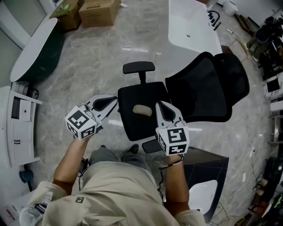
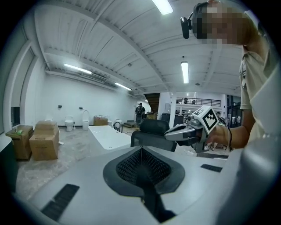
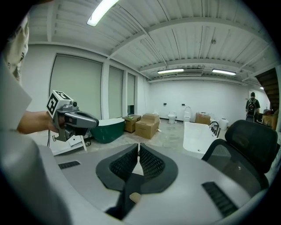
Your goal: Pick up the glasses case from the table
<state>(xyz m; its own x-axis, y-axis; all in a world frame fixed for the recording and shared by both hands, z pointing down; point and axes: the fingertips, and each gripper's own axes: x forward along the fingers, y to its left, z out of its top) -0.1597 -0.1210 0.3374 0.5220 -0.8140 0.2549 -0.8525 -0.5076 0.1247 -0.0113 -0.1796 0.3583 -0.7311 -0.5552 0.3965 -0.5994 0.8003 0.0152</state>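
The glasses case (image 1: 142, 110) is a beige oval lying on the seat of a black office chair (image 1: 137, 130), not on a table. My left gripper (image 1: 115, 101) hovers just left of the seat's edge with its jaws shut and empty; in its own view the pads (image 2: 141, 150) meet in a dark line. My right gripper (image 1: 161, 106) hangs over the seat just right of the case, touching nothing. Its pads (image 3: 138, 147) meet at the tips with a thin slit below. A beige spot (image 3: 135, 197), probably the case, shows beneath them.
The chair's mesh back (image 1: 208, 90) lies reclined to the right. A white bathtub (image 1: 192, 24) stands beyond it, cardboard boxes (image 1: 98, 11) at the far left, a green tub (image 1: 37, 53) and a white cabinet (image 1: 17, 128) along the left. Clutter lines the right edge.
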